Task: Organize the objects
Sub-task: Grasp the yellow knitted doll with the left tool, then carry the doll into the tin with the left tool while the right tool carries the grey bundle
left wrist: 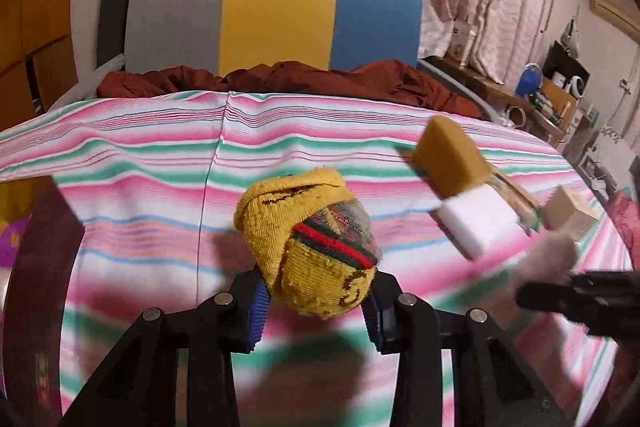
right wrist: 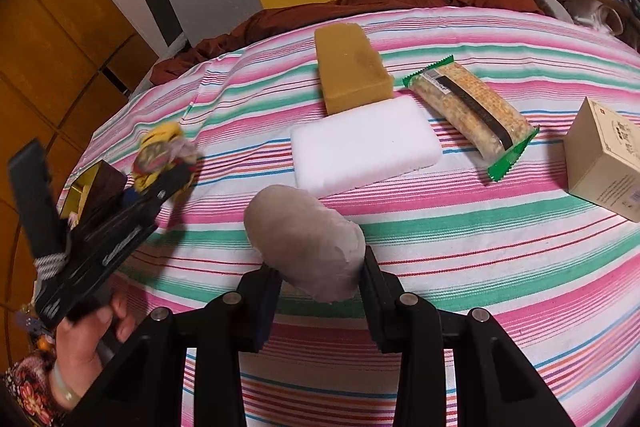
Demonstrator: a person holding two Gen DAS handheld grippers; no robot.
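My left gripper is shut on a rolled yellow sock ball with a red and green stripe, held above the striped bedspread. It also shows in the right wrist view, at the left. My right gripper is shut on a rolled grey sock, also above the bedspread; the grey sock shows blurred at the right of the left wrist view. Ahead lie a brown sponge, a white sponge, a green-ended snack pack and a beige box.
A dark brown box stands at the left edge of the bed, also seen in the right wrist view. Rumpled rust-red cloth lies along the far side before a grey, yellow and blue headboard. A cluttered shelf is at far right.
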